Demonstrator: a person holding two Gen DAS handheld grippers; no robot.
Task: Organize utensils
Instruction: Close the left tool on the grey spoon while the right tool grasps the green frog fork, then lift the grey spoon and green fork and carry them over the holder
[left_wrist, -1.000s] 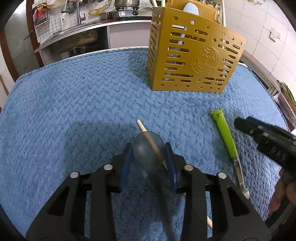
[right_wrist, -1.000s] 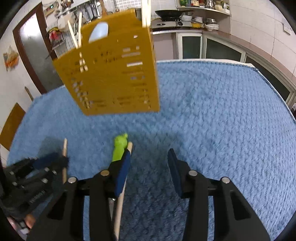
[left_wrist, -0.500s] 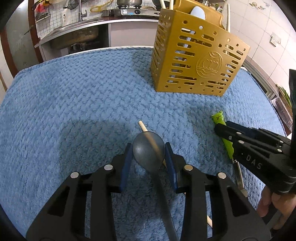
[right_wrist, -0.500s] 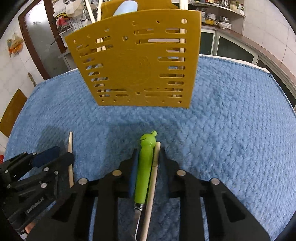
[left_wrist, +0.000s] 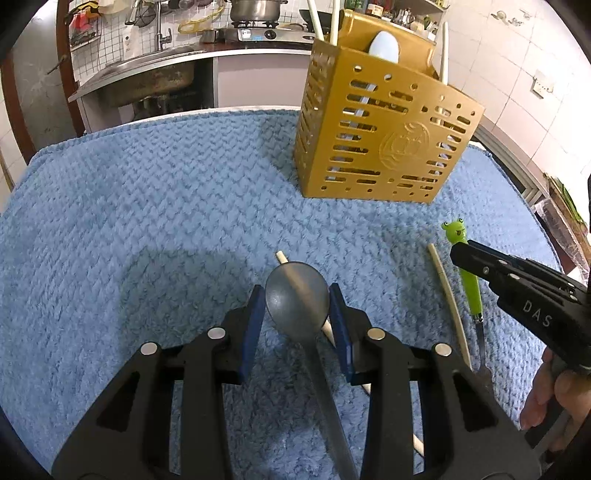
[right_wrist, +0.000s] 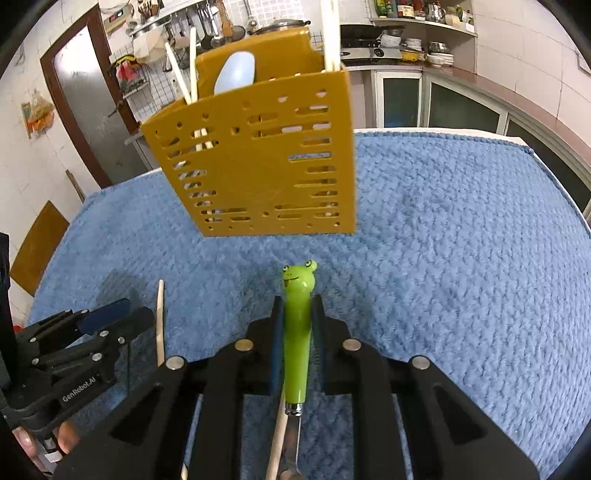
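On the blue-towelled desk (left_wrist: 147, 206) we are closing the right claw (right_wrist: 297, 325) on the frog-handled utensil (right_wrist: 297, 332) while the left claw (left_wrist: 297, 325) is clamping the grey spoon (left_wrist: 297, 306); next, we are judging, comes lifting both into the gold caddy (right_wrist: 258, 173) ahead.

Bright, sharp; soft shadows (fisheye-warped, dark corners).

White tiled walls (left_wrist: 524, 55), steel sink (left_wrist: 147, 74), brown door (right_wrist: 81, 96)
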